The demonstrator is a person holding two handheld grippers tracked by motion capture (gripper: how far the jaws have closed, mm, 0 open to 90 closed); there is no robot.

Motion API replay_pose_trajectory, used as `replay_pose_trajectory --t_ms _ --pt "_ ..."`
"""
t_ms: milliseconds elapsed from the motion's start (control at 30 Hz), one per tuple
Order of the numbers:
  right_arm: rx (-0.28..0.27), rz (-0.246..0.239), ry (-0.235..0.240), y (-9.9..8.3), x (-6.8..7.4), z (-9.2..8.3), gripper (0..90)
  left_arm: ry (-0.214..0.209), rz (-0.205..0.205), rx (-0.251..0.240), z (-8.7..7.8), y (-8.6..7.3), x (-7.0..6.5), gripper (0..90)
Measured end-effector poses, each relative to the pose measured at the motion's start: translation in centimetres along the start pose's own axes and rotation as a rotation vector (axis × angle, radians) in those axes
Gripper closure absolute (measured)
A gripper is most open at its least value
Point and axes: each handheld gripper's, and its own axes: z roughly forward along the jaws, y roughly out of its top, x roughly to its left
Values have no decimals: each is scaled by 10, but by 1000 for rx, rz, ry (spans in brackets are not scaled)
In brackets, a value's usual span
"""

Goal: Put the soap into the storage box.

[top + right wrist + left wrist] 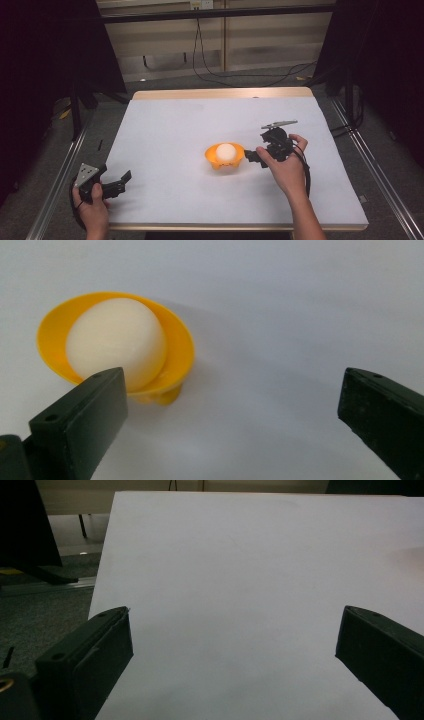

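While both grippers gape, a white egg (pixel 116 342) fills the orange cup (pixel 181 352).

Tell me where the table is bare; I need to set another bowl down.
The far half beyond the orange bowl and the stretch between it and the left gripper are bare. Beside the bowl's right rim it is crowded by the right gripper.
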Motion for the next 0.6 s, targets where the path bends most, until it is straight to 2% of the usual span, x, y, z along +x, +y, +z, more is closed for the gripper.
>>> replay_pose_trajectory --t_ms 433,467,600 --pt "-26 37 -48 -32 -36 -13 0 6 8 0 0 0 0 16" --pt "-32 47 -59 -37 -42 -15 0 6 10 1 0 0 0 16" --pt "-36 58 -67 -44 -50 -18 0 5 8 1 0 0 -1 17"
